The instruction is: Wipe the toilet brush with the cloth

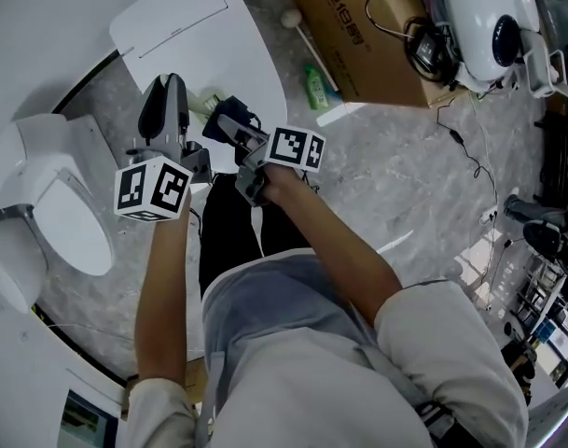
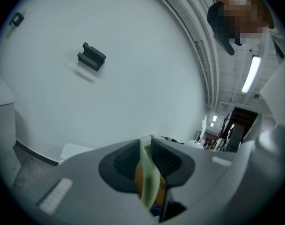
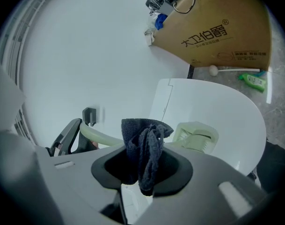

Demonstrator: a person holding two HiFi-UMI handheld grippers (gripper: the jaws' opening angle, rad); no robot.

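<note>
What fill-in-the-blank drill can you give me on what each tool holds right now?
1. The right tool is shut on a dark ____.
2. The left tool is shut on the pale green ____.
3. In the head view, the toilet is on the person's ____ side.

Missing words: cloth; brush; left.

Toilet (image 1: pixel 41 171) hems the left; rightward floor (image 1: pixel 414 185) open.
</note>
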